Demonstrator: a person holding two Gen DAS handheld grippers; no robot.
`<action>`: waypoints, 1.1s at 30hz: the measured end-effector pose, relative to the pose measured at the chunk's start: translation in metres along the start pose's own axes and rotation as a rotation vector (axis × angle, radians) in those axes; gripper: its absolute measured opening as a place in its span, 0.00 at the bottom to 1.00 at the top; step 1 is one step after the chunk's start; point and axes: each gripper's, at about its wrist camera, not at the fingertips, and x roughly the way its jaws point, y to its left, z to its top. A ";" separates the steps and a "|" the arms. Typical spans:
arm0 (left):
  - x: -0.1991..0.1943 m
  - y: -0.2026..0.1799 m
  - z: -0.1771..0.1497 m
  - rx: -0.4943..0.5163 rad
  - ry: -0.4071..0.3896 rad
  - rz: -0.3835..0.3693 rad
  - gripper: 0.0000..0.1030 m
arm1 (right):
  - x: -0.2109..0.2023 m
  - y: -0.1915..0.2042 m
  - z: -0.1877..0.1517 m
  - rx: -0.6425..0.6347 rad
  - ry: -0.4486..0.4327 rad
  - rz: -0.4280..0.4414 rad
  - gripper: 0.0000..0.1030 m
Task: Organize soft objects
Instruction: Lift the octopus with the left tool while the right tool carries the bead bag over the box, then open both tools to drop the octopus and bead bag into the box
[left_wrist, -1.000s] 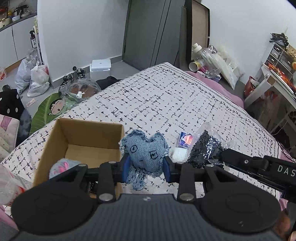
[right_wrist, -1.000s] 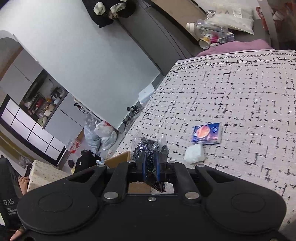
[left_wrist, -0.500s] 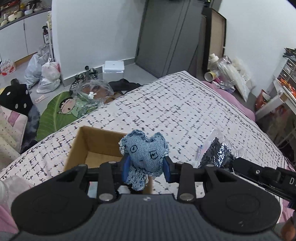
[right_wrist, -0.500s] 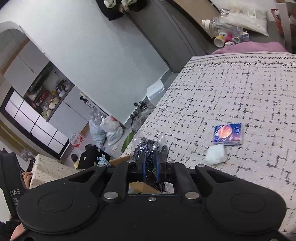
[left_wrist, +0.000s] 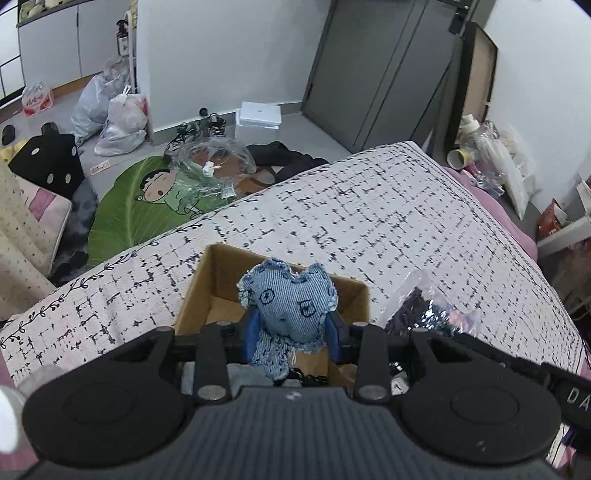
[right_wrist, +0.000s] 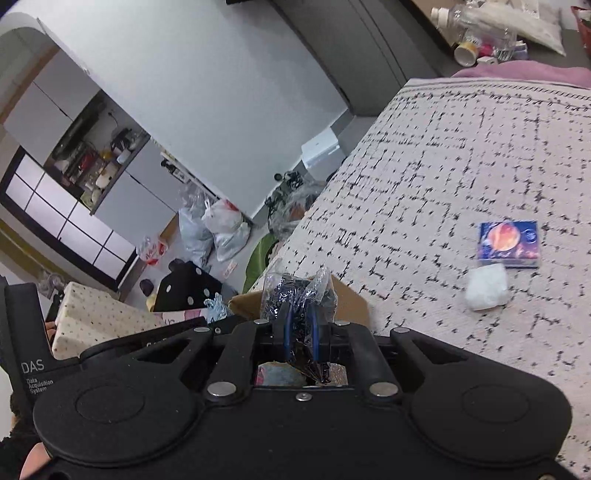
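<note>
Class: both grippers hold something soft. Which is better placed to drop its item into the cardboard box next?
Left. Its denim toy hangs directly over the open cardboard box; the plastic bag sits beside it.

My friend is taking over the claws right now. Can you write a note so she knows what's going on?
Left claw: shut on the denim toy, held over the cardboard box.
Right claw: shut on the bag of dark bits, by the box's edge.
Done: something soft already lies in the box.
Left: drop both in, then get the white wad and tissue pack off the bed.
</note>
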 end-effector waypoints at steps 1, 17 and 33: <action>0.002 0.002 0.001 -0.003 0.000 0.008 0.35 | 0.004 0.003 0.000 -0.003 0.008 -0.004 0.10; 0.028 0.025 0.018 -0.034 0.057 0.063 0.45 | 0.039 0.028 0.007 -0.016 0.045 -0.028 0.10; -0.003 0.029 0.022 -0.025 0.000 0.091 0.74 | 0.028 0.012 0.009 0.060 0.032 -0.046 0.56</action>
